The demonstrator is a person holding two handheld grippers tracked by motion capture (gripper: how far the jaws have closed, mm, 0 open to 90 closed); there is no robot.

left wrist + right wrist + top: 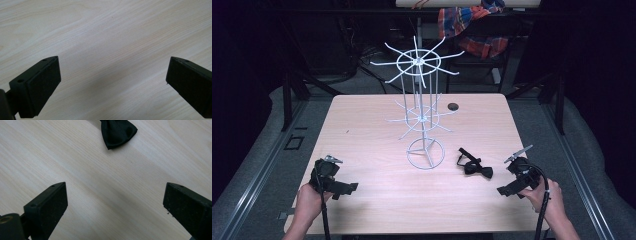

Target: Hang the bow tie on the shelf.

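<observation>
Your right tool (pixel 508 190) sits low over the near right part of the tabletop (pixel 362 125), held in your right hand (pixel 548 199), with its cable looping back over your wrist. Its jaws stand wide apart with nothing between them; in the right gripper view (pixel 115 202) only bare wood lies in the gap. The bow tie (pixel 475 165) lies flat on the tabletop, near this tool and to its left in the high view, apart from it. In the right gripper view one black satin wing of the bow tie (pixel 117 132) shows at the top edge, ahead of the jaws and well clear of both pads. Its strap curls off toward the rack.

Your left tool (pixel 348 189) rests over the near left part of the tabletop in your left hand (pixel 309 197), well apart from the bow tie. Its jaws are also spread wide, and in the left gripper view (pixel 112 75) only pale wood grain shows between them.

The white wire rack (pixel 422 100) stands upright near the middle of the tabletop, on a round ring base (pixel 425 153). It carries two tiers of spokes, the upper one wider than the lower. The bow tie lies just to the right of that base, between the rack and your right tool, touching neither.

A small dark round spot (pixel 453 106) sits on the tabletop behind the rack. Beyond the far edge a plaid cloth (pixel 472 25) hangs in the dark background.
</observation>
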